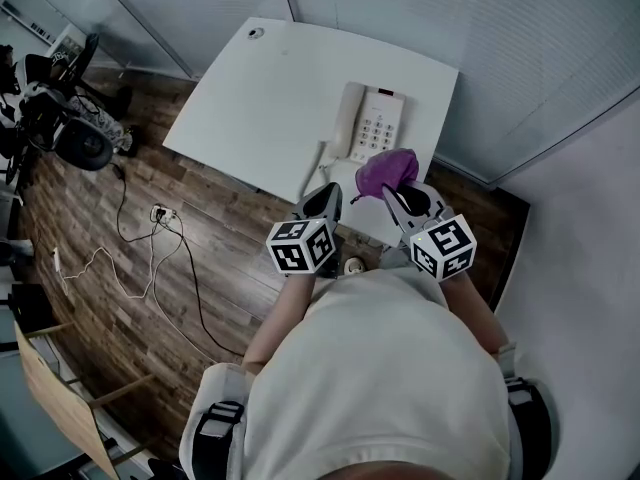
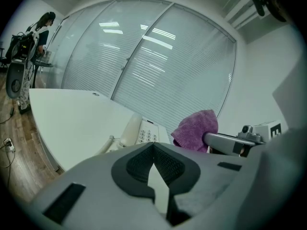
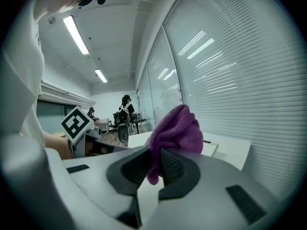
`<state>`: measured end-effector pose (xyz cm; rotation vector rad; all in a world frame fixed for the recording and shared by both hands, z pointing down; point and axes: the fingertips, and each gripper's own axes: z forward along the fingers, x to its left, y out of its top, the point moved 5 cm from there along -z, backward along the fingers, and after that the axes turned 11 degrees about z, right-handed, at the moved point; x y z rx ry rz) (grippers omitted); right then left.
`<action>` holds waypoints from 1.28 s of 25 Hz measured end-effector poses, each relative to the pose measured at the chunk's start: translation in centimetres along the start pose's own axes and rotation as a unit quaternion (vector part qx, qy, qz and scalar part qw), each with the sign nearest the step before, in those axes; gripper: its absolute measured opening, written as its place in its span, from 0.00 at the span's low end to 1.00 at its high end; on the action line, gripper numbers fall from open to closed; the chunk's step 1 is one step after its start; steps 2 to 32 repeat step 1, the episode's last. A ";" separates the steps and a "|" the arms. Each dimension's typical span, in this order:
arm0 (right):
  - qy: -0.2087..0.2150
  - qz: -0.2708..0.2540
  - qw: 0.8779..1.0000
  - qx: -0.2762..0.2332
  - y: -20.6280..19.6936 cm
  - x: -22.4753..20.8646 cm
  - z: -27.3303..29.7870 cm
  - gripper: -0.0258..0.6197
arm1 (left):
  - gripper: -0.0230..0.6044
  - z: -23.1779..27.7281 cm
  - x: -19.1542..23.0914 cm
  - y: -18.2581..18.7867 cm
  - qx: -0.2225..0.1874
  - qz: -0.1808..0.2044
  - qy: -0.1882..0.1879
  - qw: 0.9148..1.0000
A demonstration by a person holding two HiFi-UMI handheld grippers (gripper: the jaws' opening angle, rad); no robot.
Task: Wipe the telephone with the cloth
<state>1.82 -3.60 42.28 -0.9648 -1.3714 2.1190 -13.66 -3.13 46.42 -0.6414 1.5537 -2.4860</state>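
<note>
A cream telephone point(image 1: 368, 124) with a keypad lies on the white table point(image 1: 260, 88), near its right front corner; it also shows in the left gripper view as the telephone point(image 2: 144, 132). My right gripper point(image 1: 392, 194) is shut on a purple cloth point(image 1: 387, 171), bunched above the jaws and held just short of the telephone's near end. The cloth point(image 3: 175, 131) is pinched between the pads in the right gripper view, and the cloth point(image 2: 195, 130) shows at the right of the left gripper view. My left gripper point(image 1: 333, 192) is shut and empty, beside the right one.
The table's front edge runs diagonally just ahead of both grippers. Cables and a power strip point(image 1: 160, 214) lie on the wooden floor at the left. Office chairs and gear point(image 1: 60, 118) stand at the far left. Blinds cover the glass wall point(image 2: 158, 66) behind the table.
</note>
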 end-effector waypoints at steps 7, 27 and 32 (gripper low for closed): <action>0.000 0.000 1.000 0.000 0.1 0.0 0.0 0.11 | 0.07 0.0 0.0 0.1 -0.001 -0.001 0.000 1.000; 0.000 0.000 1.000 0.000 0.1 0.0 0.0 0.11 | 0.07 0.0 0.0 0.1 -0.001 -0.001 0.000 1.000; 0.000 0.000 1.000 0.000 0.1 0.0 0.0 0.11 | 0.07 0.0 0.0 0.1 -0.001 -0.001 0.000 1.000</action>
